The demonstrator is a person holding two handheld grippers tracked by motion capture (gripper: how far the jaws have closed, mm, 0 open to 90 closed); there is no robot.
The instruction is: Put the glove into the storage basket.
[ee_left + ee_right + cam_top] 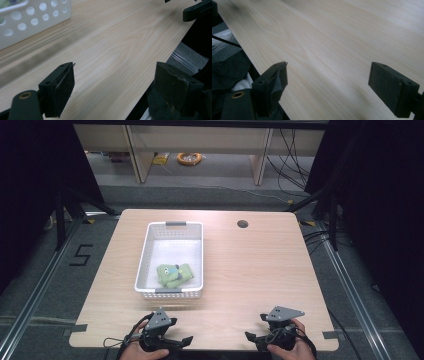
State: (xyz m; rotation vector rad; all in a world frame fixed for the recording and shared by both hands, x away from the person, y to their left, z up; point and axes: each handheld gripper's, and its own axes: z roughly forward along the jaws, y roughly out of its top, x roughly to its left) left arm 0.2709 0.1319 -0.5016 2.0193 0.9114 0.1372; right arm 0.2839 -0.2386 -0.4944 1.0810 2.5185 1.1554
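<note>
A white perforated basket (pixel 170 227) stands left of centre on the light wood table (pixel 255 270). Inside it, at the near end, lies a green soft toy (pixel 174 274). My left gripper (pixel 182 343) rests at the table's front edge, below the basket, with its jaws pointing right. It is open with nothing between the jaws (pixel 113 75). The basket's wall (pixel 32 17) appears at the upper left of the left gripper view. My right gripper (pixel 254 340) sits at the front edge to the right, jaws pointing left, open and empty (pixel 328 73) over bare wood.
A round cable hole (pixel 242 224) is set in the table's far right part. One jaw of the right gripper (pixel 197 11) pokes into the left gripper view at the top right. Beyond the table are shelf legs and an orange cable coil (pixel 189 158) on the floor.
</note>
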